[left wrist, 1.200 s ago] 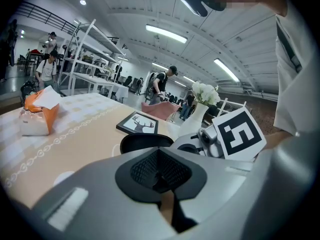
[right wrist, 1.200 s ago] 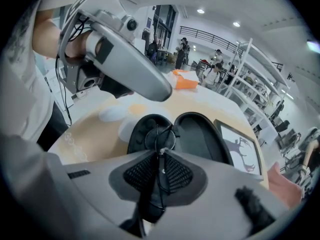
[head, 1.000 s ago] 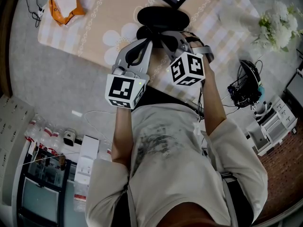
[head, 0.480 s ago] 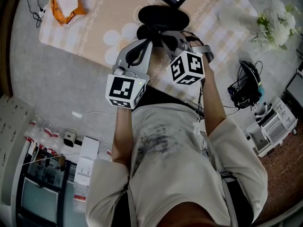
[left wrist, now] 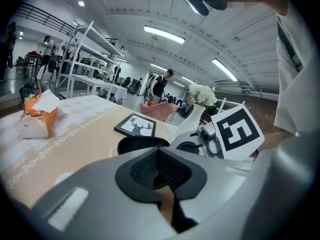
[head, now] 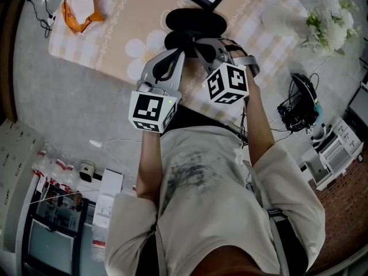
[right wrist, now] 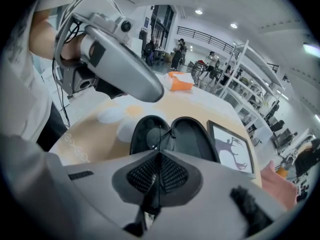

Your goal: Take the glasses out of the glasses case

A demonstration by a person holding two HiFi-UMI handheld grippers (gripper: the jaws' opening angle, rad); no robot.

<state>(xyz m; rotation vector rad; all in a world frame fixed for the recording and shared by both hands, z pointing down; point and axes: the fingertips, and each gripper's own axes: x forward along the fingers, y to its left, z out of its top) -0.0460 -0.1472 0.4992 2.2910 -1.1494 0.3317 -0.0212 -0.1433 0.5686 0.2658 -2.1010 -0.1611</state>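
Right gripper view tells the most from where I stand. The right gripper [right wrist: 159, 156] is clenched, its two ribbed pads pressed together on what looks to me like a thin wire arm of the glasses [right wrist: 154, 136]. The glasses lie in the half of the open glasses case [right wrist: 196, 139] that shows at the left of that view. The case sits hinged wide on the table [head: 109, 45] with its other half bare, so the glasses are not out yet, and I take this for the pinch before the lift. So fine a grip makes sense (a wire arm is about the only part flat pads can catch without pressing on a lens), and the steep downward tilt lets the tips reach inside the shell. The left gripper [left wrist: 158, 156] has its tips touching with nothing between them and hangs just beside the case. I judge it is parked there to steady the shell if it tries to follow the glasses up, though whether it touches the case I cannot tell. As for writing, there is little. The marker cube [head: 227, 82] on each gripper carries only black-and-white square patterns. The picture frame [left wrist: 135, 125] beyond the case shows a deer silhouette with no caption I can read. The orange packet [left wrist: 37, 115] farther along the table shows no legible print.
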